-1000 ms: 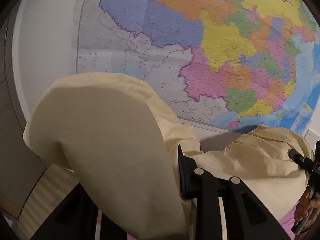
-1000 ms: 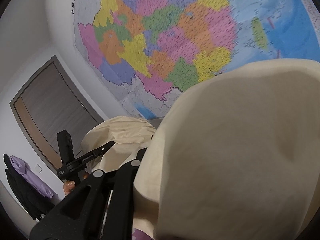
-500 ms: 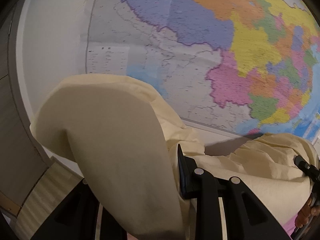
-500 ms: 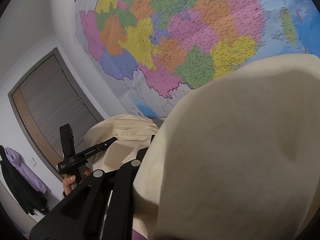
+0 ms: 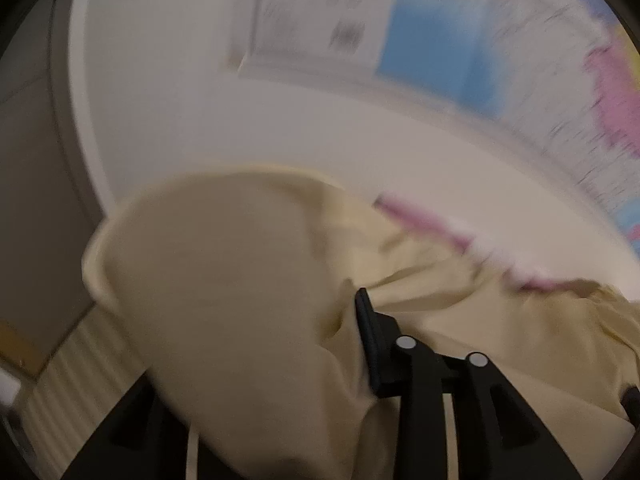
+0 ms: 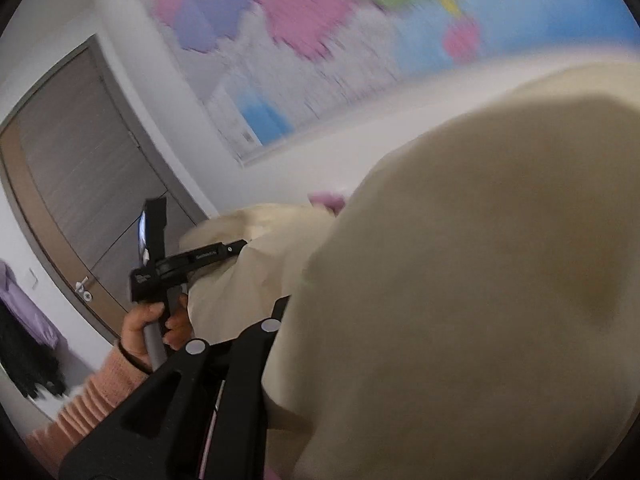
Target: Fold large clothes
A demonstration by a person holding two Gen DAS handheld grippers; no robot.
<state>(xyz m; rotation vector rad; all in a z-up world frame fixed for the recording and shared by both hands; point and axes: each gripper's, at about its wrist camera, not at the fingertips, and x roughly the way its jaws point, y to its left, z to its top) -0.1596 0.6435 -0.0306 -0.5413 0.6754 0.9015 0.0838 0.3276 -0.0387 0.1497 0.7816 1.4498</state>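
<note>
A large cream garment drapes over my left gripper; its folds gather at the one finger that shows, and the other finger is hidden under cloth. The jaws are opening with cloth still pinched between them. In the right wrist view the same garment covers most of my right gripper, whose jaws are also opening slightly on the cloth. The left gripper shows there too, held by a hand, with the garment stretched between both grippers. Both views are blurred.
A pink surface edge lies beyond the cloth, below a coloured wall map. A grey door stands at the left, with purple and dark clothes hanging beside it. Pale wood flooring shows at the lower left.
Both grippers have dropped with the garment: the map has slid up in both views and the pink edge has come into sight. The cloth stays between both pairs of jaws.
</note>
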